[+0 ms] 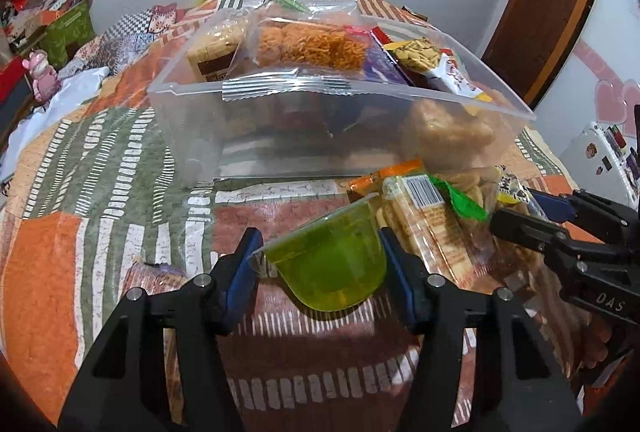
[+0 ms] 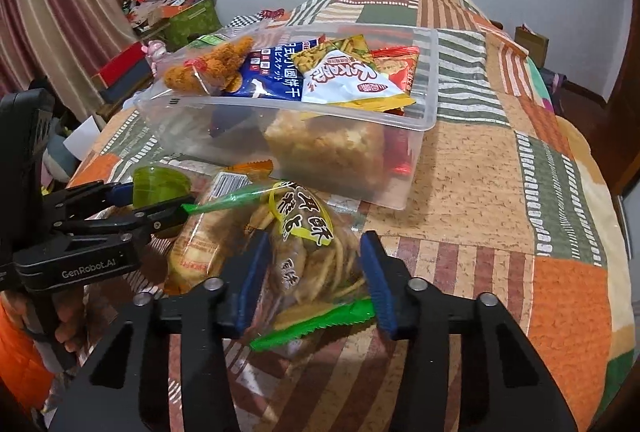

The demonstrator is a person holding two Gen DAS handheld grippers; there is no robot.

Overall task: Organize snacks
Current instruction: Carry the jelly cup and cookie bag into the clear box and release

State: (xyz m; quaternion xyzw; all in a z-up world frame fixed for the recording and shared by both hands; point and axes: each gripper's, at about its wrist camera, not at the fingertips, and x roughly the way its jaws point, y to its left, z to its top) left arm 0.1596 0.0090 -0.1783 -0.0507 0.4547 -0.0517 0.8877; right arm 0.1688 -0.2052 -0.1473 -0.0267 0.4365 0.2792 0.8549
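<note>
Left wrist: translucent green jelly cup [image 1: 329, 268], seemingly sealed; tilted.

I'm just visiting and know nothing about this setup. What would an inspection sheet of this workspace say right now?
Surface: patchwork cloth, orange, green and striped.
Job's things: clear bin already holding several snack packs; green jelly cup; bag of fried strips; biscuit pack lying in front of the bin.
Clutter: nothing seen on the cloth.
Grippers: left gripper closed on the jelly cup; right gripper around the bag of strips, contact unclear.
Cables: nothing seen.
Surroundings: boxes and curtain at left, wooden door.
</note>
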